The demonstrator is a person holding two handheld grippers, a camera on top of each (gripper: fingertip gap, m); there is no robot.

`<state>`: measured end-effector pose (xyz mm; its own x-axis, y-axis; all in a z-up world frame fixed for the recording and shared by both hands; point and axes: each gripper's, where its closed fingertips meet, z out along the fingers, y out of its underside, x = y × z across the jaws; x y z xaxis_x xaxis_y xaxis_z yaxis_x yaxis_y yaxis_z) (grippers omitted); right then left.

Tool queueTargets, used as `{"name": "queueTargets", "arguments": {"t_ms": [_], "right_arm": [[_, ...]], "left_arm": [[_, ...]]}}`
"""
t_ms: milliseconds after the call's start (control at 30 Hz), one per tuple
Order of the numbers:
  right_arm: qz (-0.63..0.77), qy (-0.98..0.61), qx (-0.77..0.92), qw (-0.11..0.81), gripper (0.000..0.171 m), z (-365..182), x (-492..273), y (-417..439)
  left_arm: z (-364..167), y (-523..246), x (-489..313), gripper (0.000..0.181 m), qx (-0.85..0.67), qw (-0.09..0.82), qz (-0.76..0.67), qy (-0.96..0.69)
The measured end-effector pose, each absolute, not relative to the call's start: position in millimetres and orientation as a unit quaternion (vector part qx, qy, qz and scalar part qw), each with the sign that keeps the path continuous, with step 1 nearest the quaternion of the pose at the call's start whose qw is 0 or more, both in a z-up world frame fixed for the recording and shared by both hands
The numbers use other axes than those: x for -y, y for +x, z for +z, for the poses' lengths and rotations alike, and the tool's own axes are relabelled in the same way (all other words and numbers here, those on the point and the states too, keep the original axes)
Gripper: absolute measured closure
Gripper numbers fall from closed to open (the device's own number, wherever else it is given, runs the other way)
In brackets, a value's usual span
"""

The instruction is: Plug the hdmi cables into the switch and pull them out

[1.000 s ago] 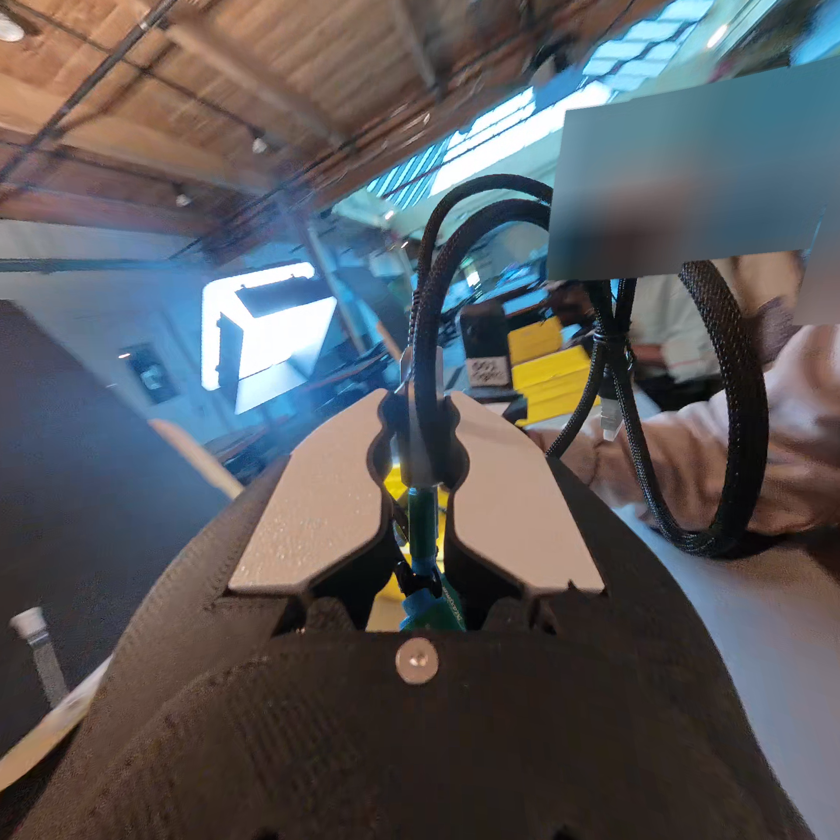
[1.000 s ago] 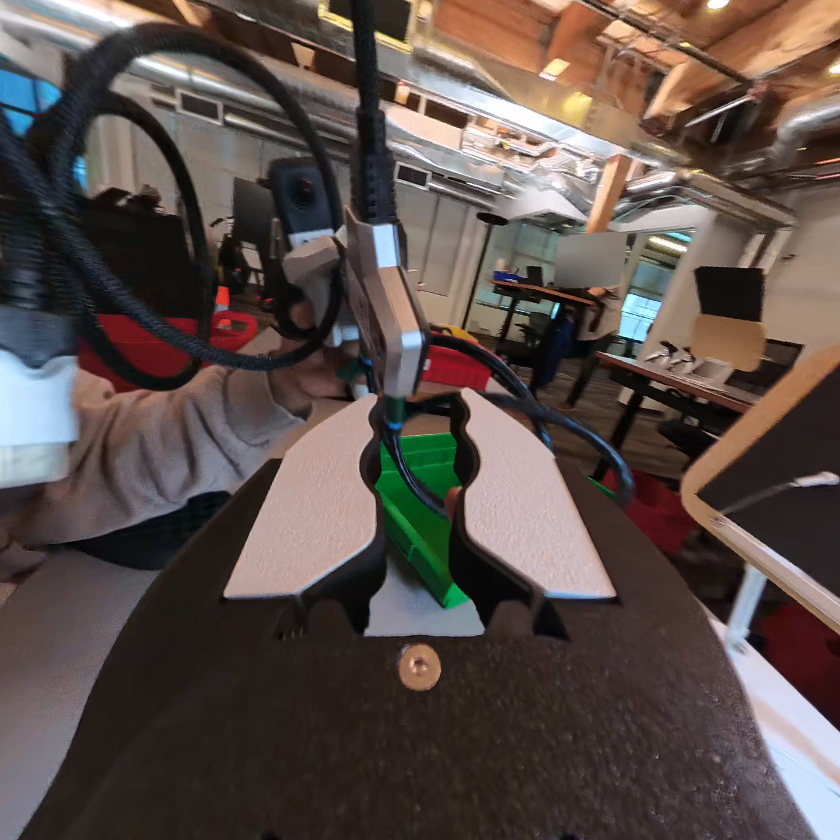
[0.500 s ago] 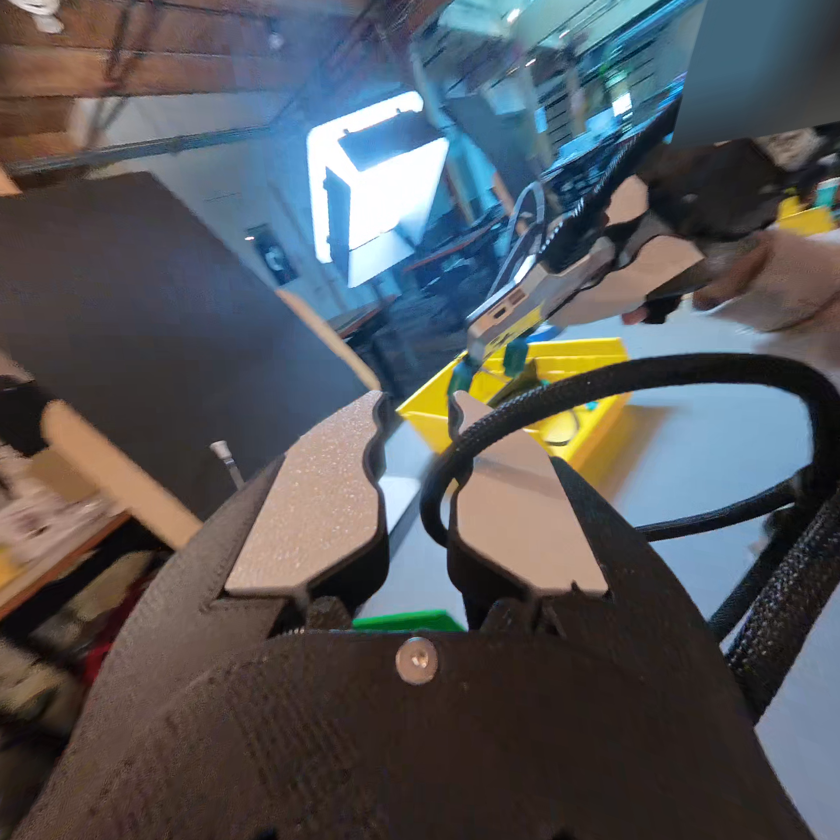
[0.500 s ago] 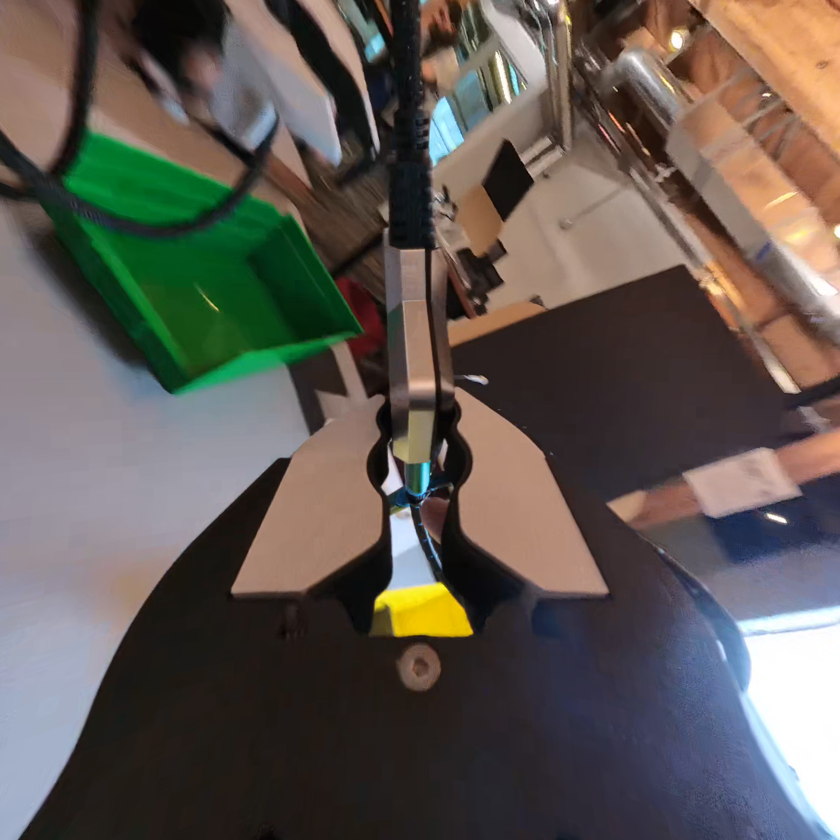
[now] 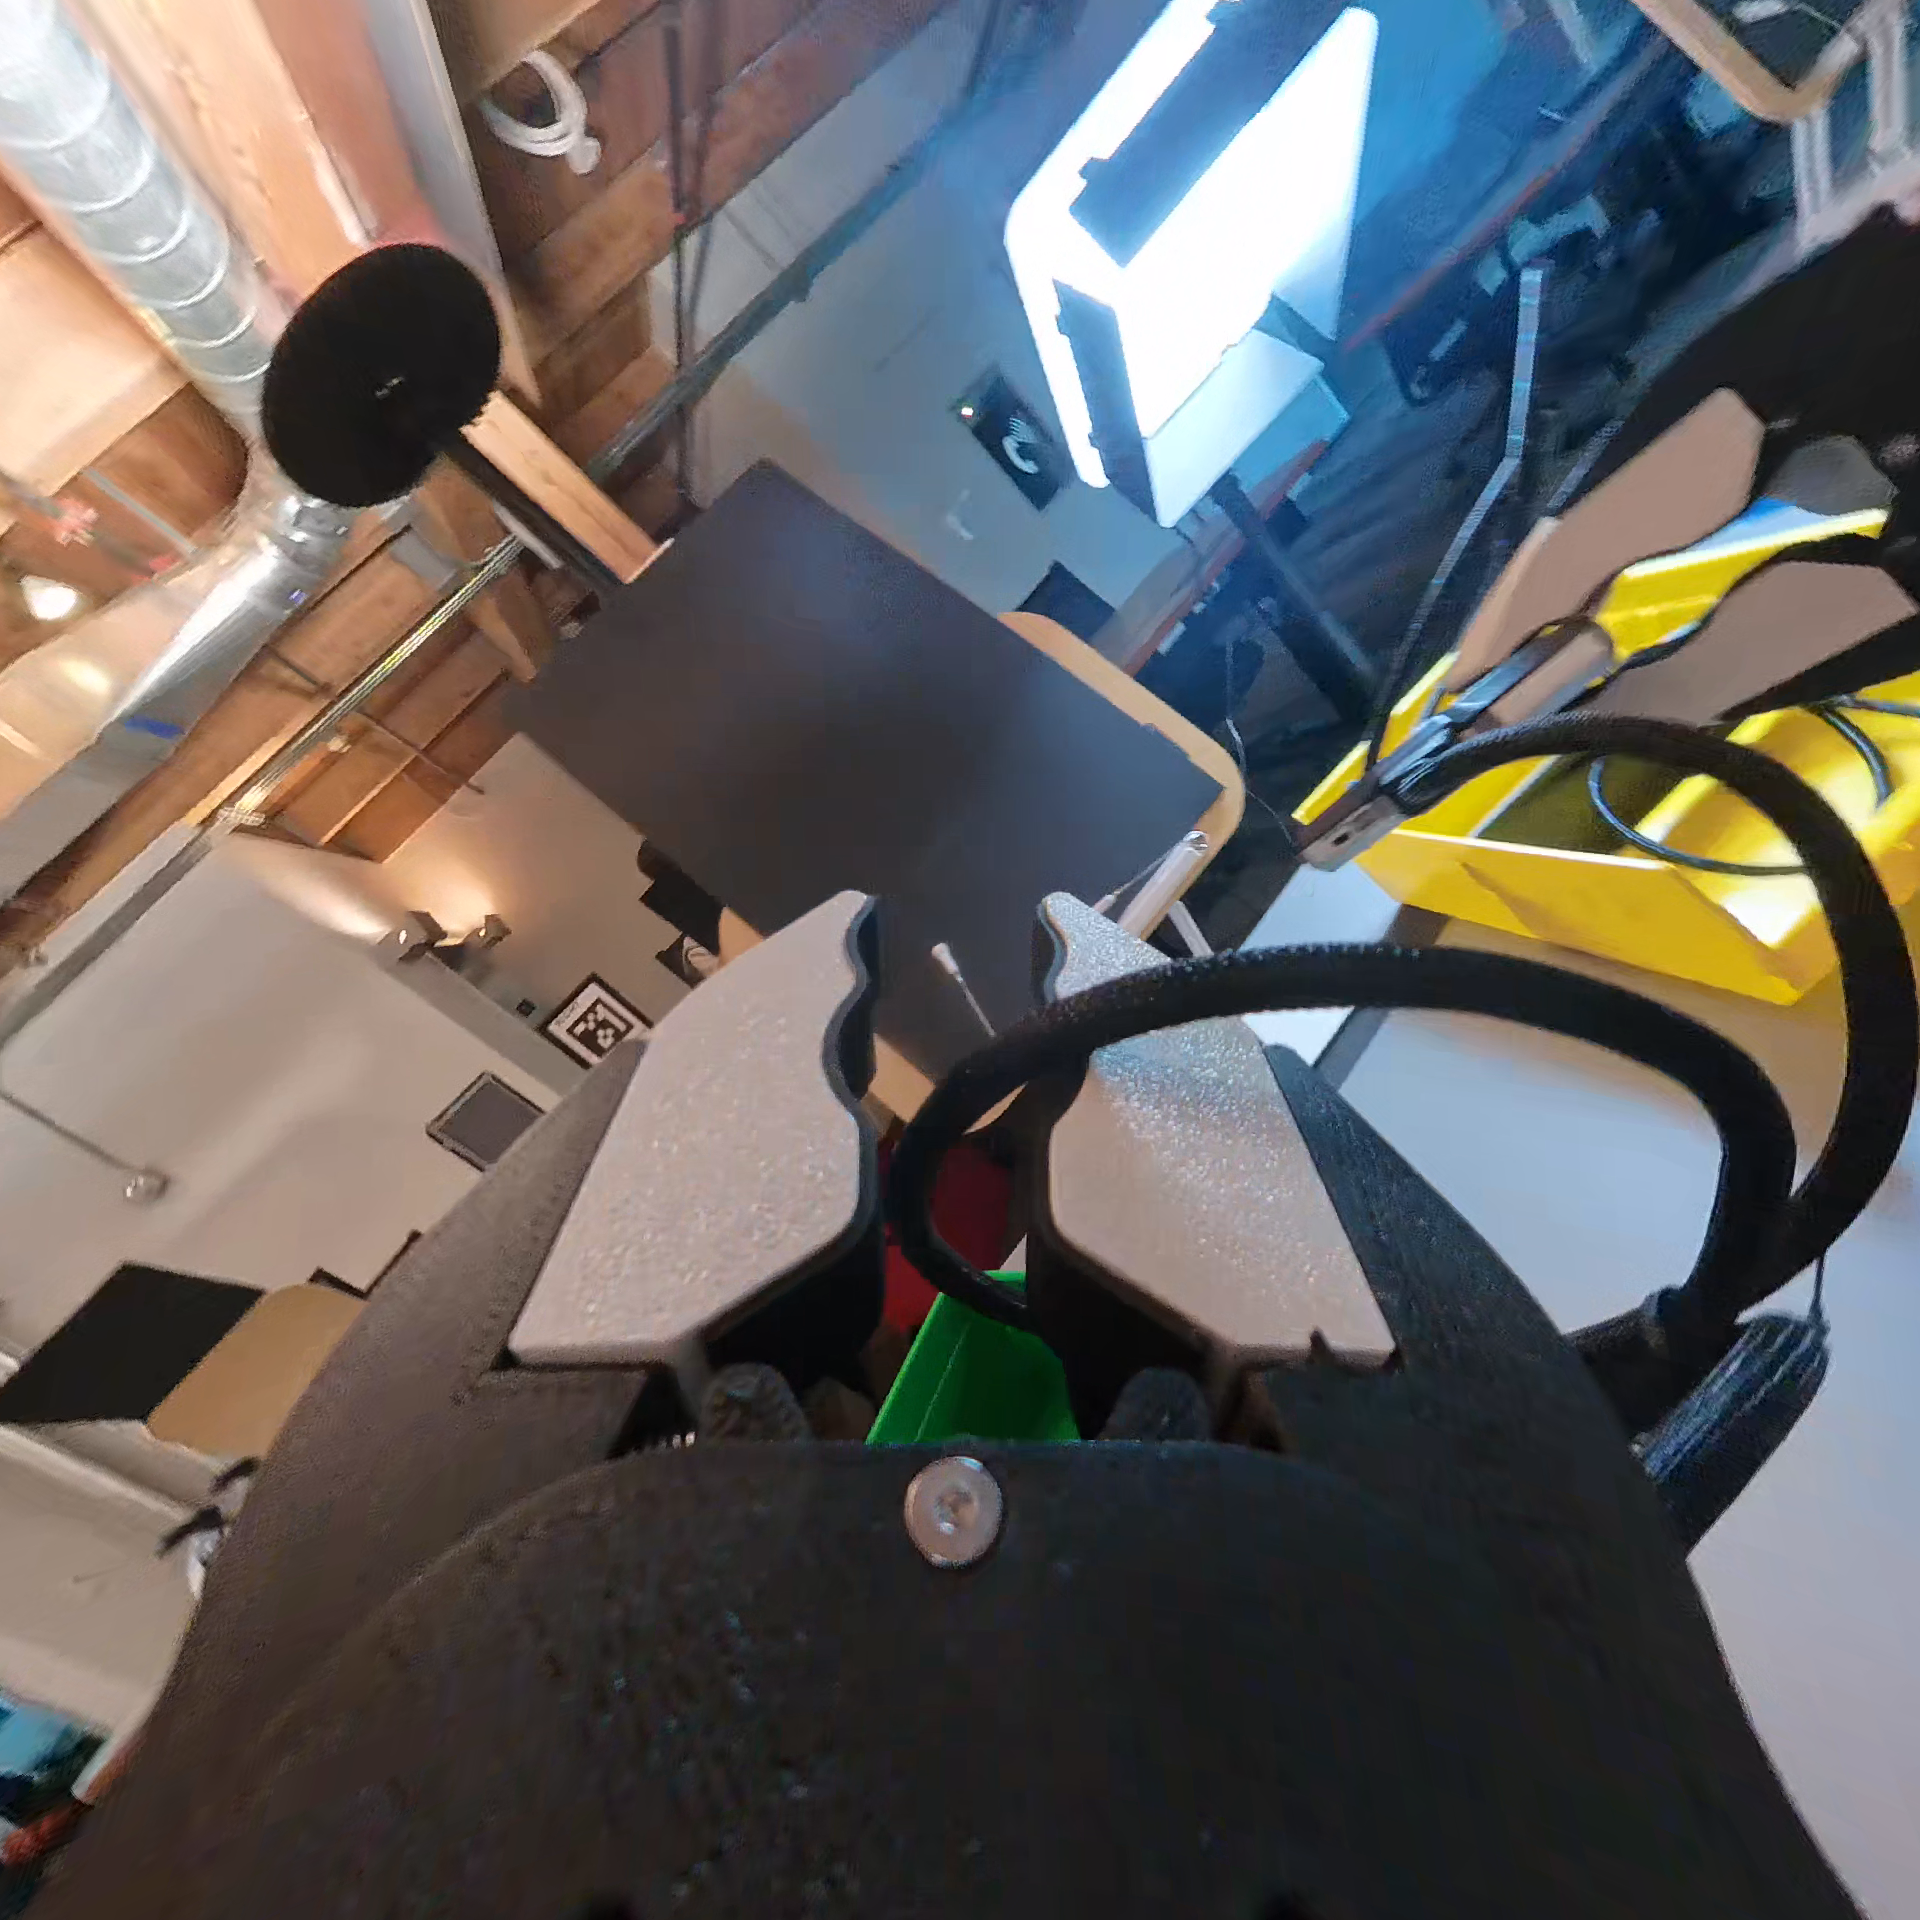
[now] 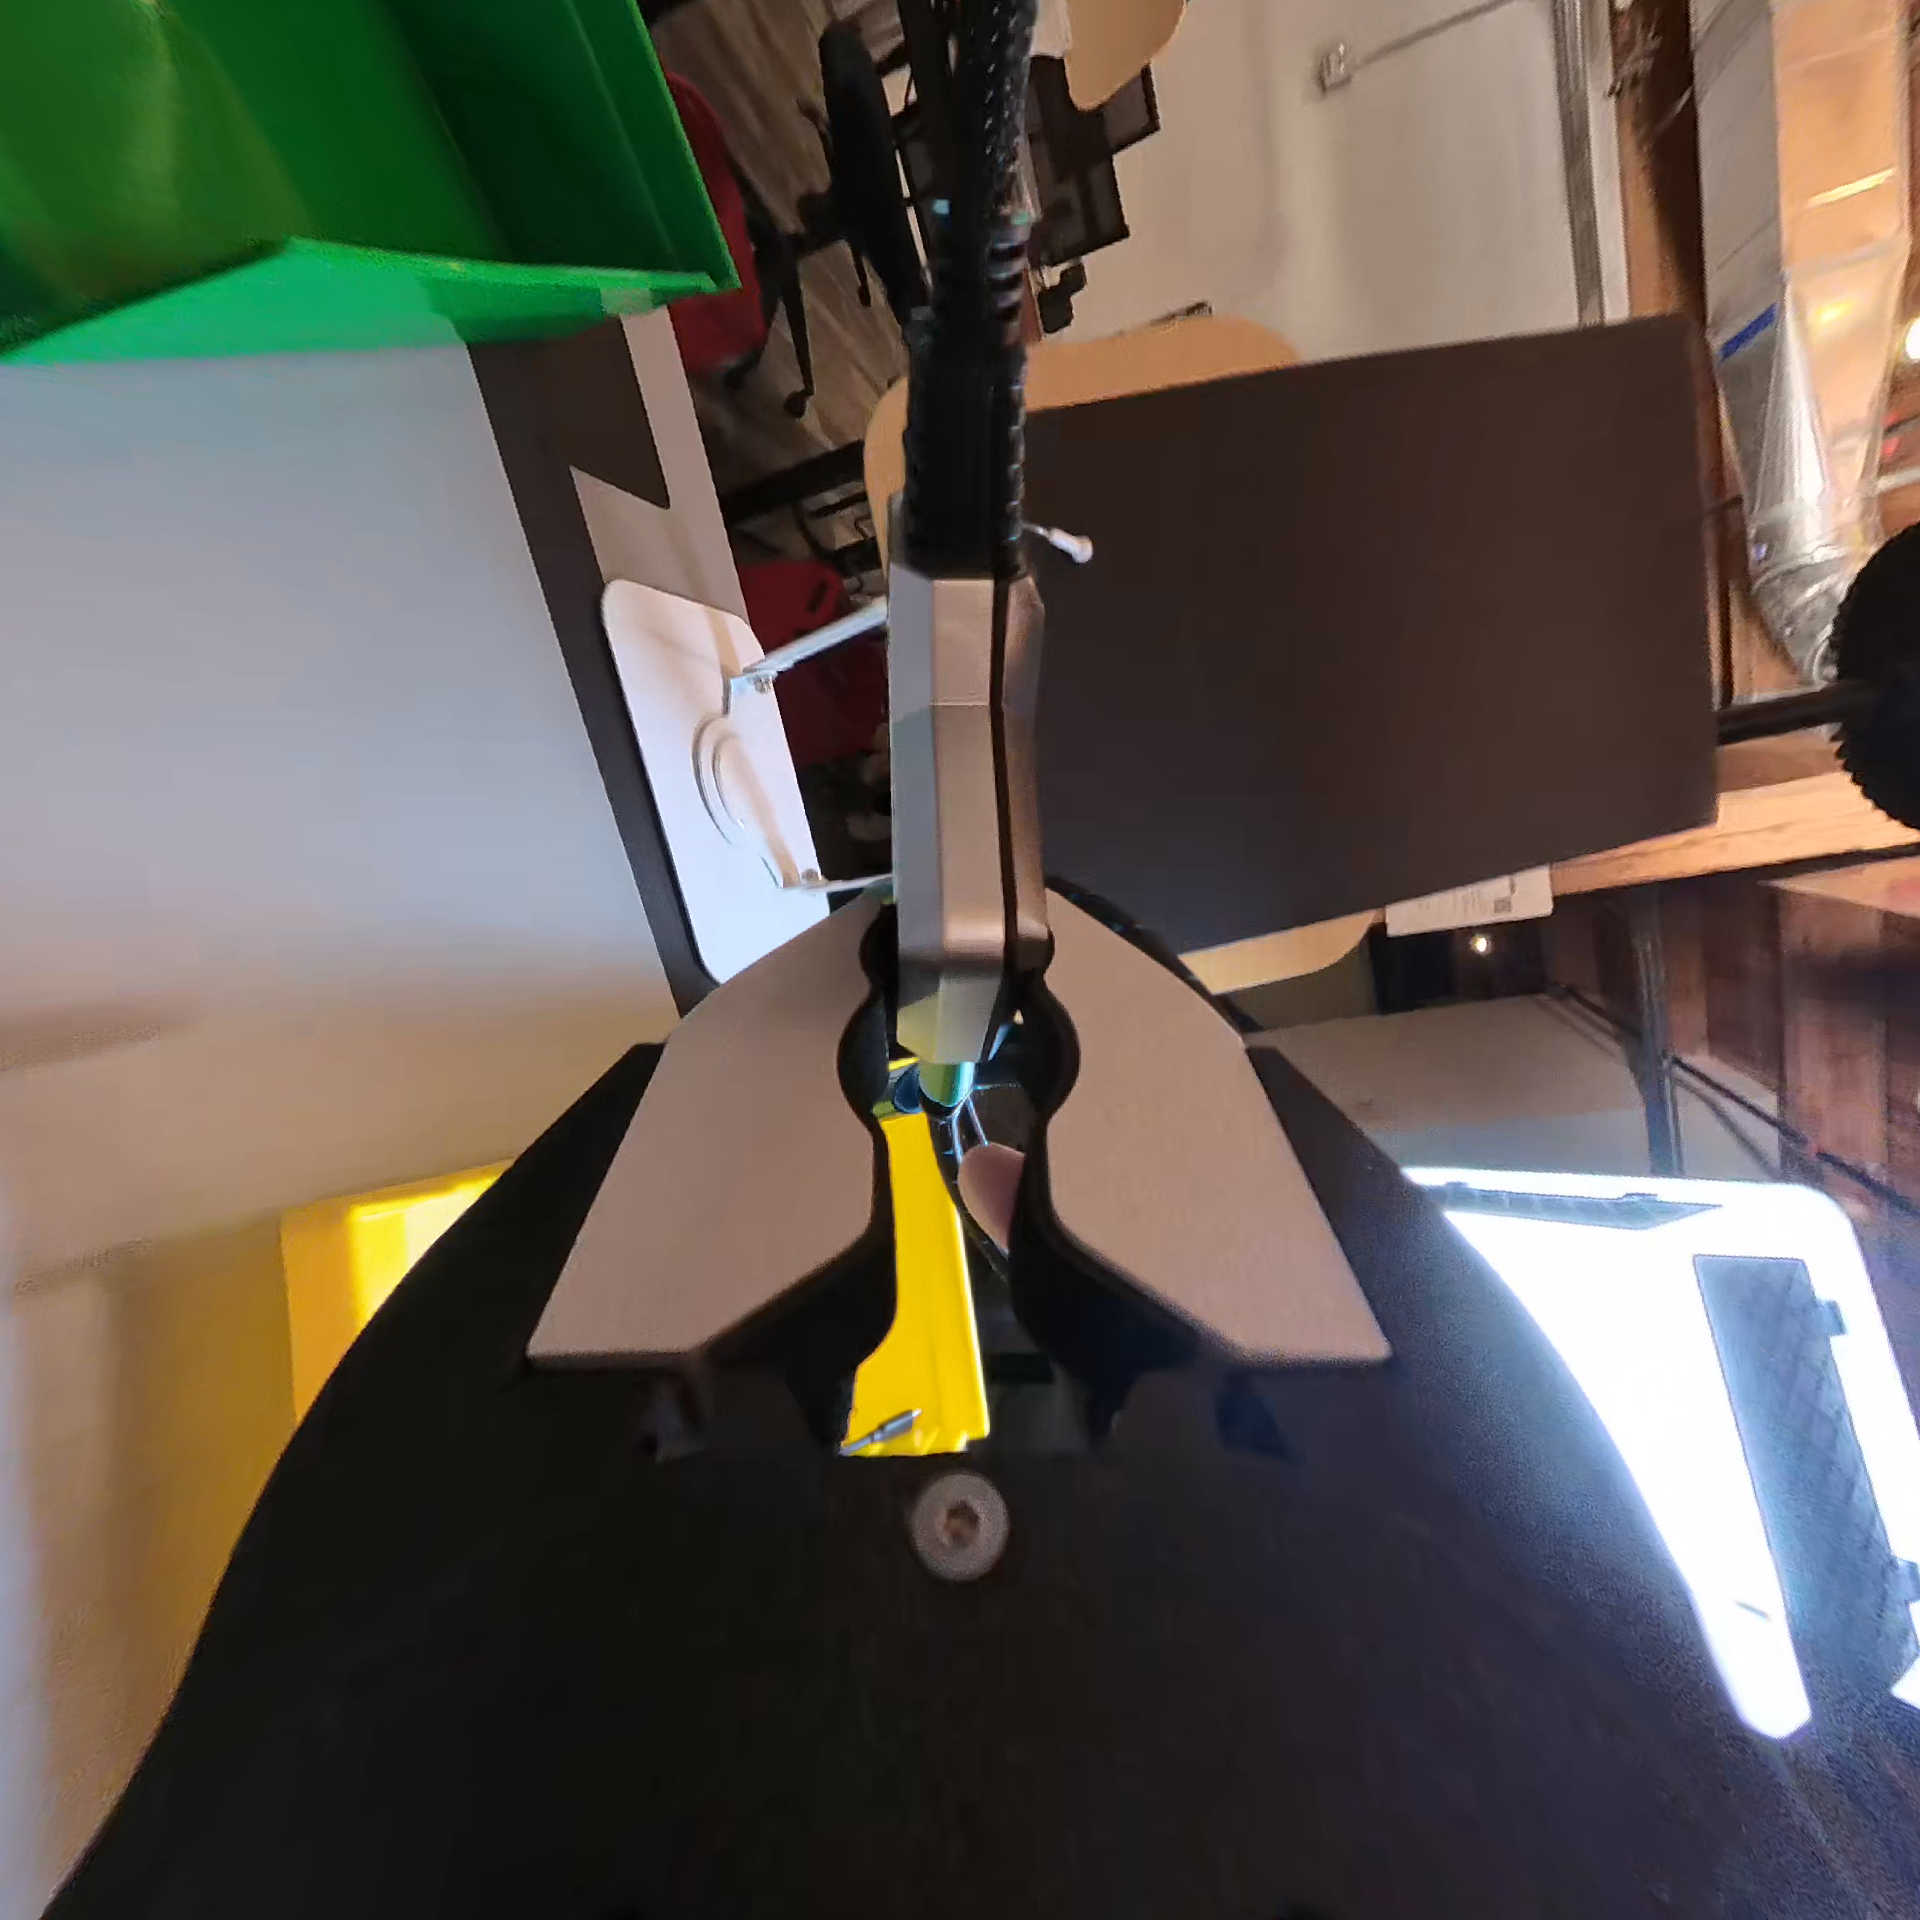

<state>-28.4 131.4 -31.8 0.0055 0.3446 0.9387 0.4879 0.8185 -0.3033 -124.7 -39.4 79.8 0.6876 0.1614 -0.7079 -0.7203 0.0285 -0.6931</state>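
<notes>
while the right gripper (image 6: 961,961) is clamped on the silver hdmi switch (image 6: 961,769), holding it edge-on with a black braided cable (image 6: 966,260) coming out of its far end, the left gripper (image 5: 951,940) has its fingers apart with nothing pinched. a loop of that braided cable (image 5: 1403,971) is just draped across the left one's right finger and dips down into the gap between the two, so it's more snagged than held.

from the left wrist view you can see the switch (image 5: 1455,748) off to the upper right in the other gripper, over the yellow bin (image 5: 1621,904) on the pale table (image 5: 1558,1143). the green bin (image 6: 343,177) sits off to the side.

stuff i'd worry about from here:
- the loop sitting between the open fingers. if the left hand moves away without clearing it, it'll probably tug the cable and yank on the switch.
- the switch is only gripped near its tip end, so any sideways pull from the cable could twist it out of the grip.
- can't tell from these views how many plugs are actually seated, and both shots are tilted and a bit blurry, so lining up on a port looks tricky.
- closing the left fingers now would likely grab mid-cable, not the plug.
</notes>
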Motion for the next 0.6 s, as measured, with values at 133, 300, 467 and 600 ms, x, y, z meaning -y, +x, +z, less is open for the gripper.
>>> {"name": "queueTargets", "arguments": {"t_ms": [133, 300, 467, 600], "right_arm": [[-0.054, -0.323, 0.69, 0.645, 0.151, -26, -151, -18], [-0.056, -0.343, 0.675, 0.65, 0.151, -16, -167, -3], [-0.055, -0.336, 0.683, 0.646, 0.151, -17, -163, -3], [-0.062, -0.344, 0.687, 0.637, 0.151, -21, -167, -3]], "left_arm": [[86, -164, 57, 0.152, -0.173, 0.697, 0.313, -0.621], [36, -177, 41, 0.147, -0.21, 0.623, 0.27, -0.703], [-41, -157, 12, 0.148, -0.314, 0.494, 0.228, -0.778], [-81, -157, 15, 0.145, -0.343, 0.41, 0.208, -0.819]]}}
